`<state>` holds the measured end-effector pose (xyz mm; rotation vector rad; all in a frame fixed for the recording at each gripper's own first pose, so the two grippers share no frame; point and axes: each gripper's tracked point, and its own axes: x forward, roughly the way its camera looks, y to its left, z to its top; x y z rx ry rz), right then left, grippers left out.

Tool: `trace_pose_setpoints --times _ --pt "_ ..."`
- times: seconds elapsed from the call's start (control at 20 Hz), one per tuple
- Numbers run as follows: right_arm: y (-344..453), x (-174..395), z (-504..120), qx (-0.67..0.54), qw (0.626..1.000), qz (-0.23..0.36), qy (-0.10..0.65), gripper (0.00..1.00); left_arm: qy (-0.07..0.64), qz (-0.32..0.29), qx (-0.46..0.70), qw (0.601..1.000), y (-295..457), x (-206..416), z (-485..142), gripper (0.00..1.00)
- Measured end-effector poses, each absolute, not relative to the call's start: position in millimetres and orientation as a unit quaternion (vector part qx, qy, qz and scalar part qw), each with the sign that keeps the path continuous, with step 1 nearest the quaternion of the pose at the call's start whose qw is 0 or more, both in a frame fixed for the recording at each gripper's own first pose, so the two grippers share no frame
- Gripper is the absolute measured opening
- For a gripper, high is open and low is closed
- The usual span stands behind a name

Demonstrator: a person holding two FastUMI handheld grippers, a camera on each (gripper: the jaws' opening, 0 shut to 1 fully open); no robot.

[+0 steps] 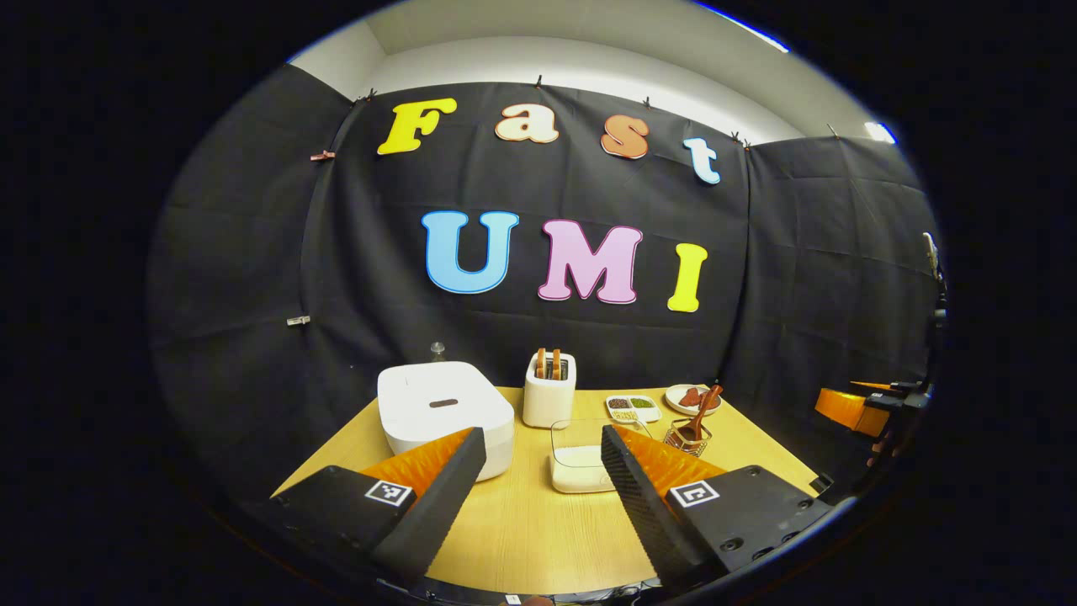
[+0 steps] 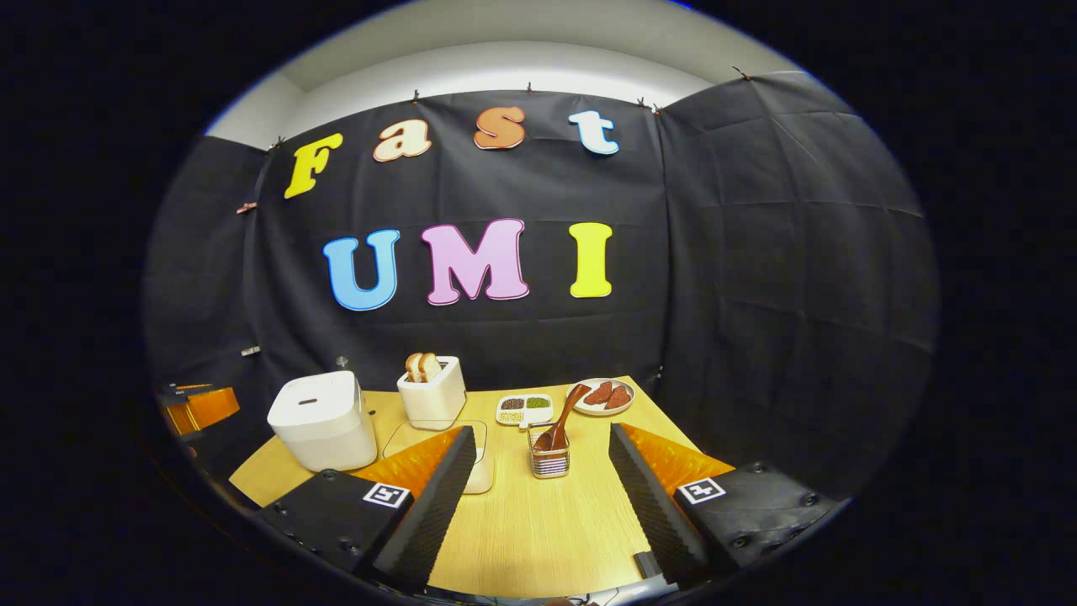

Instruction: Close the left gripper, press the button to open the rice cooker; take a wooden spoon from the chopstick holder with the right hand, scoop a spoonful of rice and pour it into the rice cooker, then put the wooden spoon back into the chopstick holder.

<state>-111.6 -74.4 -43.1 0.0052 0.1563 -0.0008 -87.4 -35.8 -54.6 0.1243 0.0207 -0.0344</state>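
Both spread wide above the near table edge (image 1: pixel 522 539): left gripper (image 1: pixel 543 442) facing the shut rice cooker (image 1: pixel 444 414), right gripper (image 2: pixel 543 438) facing the wooden spoon (image 2: pixel 562 418) in its chopstick holder (image 2: pixel 549 461).

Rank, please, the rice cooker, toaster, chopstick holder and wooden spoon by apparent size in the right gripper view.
1. rice cooker
2. toaster
3. chopstick holder and wooden spoon: these look alike in size, and the spoon's lower part sits inside the holder, so no firm ranking.
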Motion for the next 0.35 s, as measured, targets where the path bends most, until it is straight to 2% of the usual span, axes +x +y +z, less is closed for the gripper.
trace_pose_setpoints --times 0.35 --pt "-66 -113 -40 -0.005 0.997 0.006 0.071 0.98 0.016 -0.026 0.076 0.997 -35 -88 -62 0.95"
